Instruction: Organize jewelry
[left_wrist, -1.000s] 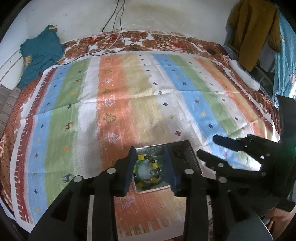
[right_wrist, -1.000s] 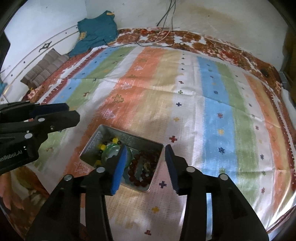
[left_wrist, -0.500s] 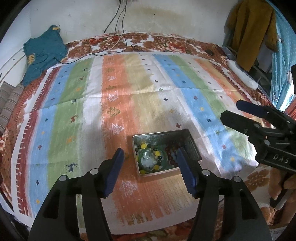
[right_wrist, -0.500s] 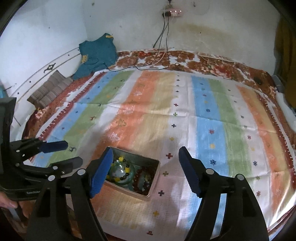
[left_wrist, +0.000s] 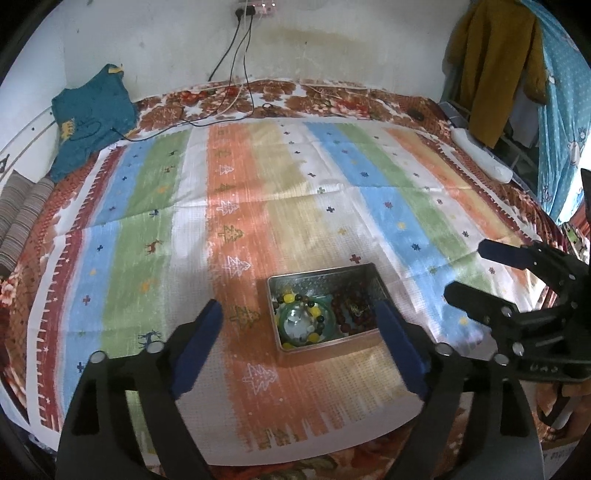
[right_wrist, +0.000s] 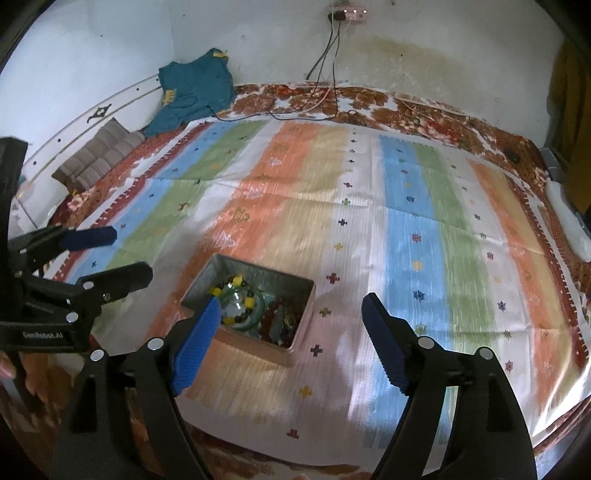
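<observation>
A rectangular metal tin (left_wrist: 364, 269) (right_wrist: 301, 321) sits on the striped mat near its front edge. Inside lie a green bangle (left_wrist: 284, 320) (right_wrist: 258, 308), a yellow-and-dark bead bracelet (left_wrist: 316, 313) (right_wrist: 236, 282) and a dark red bead bracelet (left_wrist: 338, 306) (right_wrist: 275, 308). My left gripper (left_wrist: 299, 323) is open and empty, held back above the tin. My right gripper (right_wrist: 291, 317) is open and empty, also above and behind the tin. Each gripper shows in the other's view: the right (left_wrist: 469, 273) beside the tin's right, the left (right_wrist: 127, 254) to its left.
The striped mat (left_wrist: 258, 192) covers a bed with a floral sheet (left_wrist: 332, 99). A teal garment (left_wrist: 88, 114) and striped cushions (left_wrist: 22, 214) lie at the far left. Cables (left_wrist: 229, 99) run from a wall socket. A mustard jacket (left_wrist: 491, 66) hangs at the right.
Both grippers have opened wide and pulled up and back from the tin. The jewelry stays in the tin.
</observation>
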